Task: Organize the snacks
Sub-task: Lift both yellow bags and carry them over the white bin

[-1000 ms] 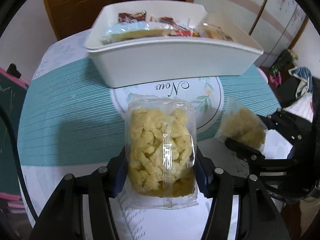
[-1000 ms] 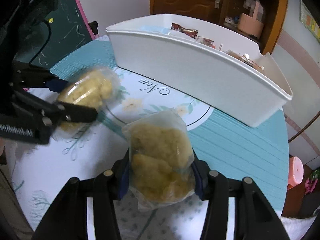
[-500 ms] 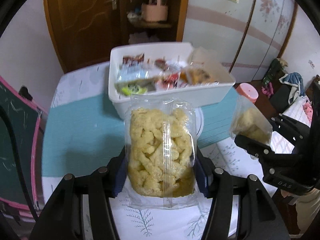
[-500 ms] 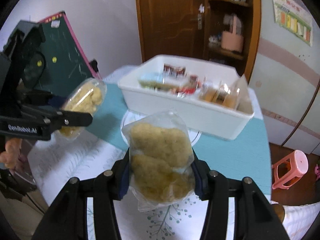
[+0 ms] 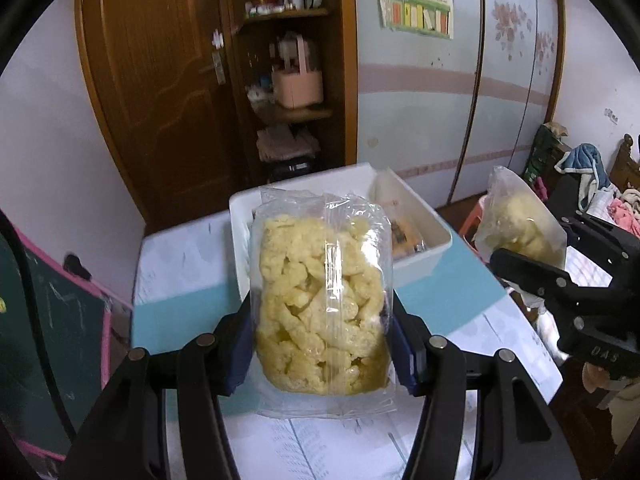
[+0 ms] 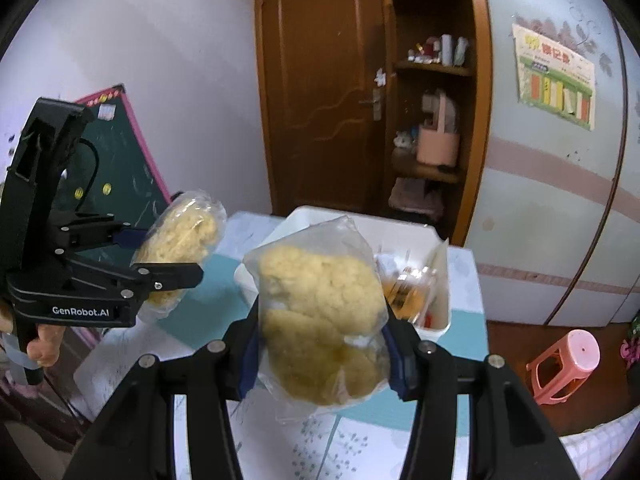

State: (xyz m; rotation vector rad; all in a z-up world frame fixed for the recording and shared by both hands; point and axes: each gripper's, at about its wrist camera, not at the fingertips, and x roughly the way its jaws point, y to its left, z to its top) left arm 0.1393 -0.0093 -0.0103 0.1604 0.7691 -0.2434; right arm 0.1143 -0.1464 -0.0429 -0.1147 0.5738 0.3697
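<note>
Left gripper (image 5: 322, 354) – jaws closed on puff bag (image 5: 322, 300), held in air above surface (image 5: 176, 300). Right gripper (image 6: 322, 354) – jaws closed on second bag (image 6: 320, 320). Bin (image 5: 424, 256) below, beyond. Bags judged light, soft, crushable – grip at lower sides, gently.

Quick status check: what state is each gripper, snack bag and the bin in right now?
Left gripper: shut on the left snack bag.
Left snack bag: sealed, held upright, off the table.
Right gripper: shut on the right snack bag.
Right snack bag: sealed, held off the table.
White bin: open-topped, on the table, already holding snack packets.
</note>
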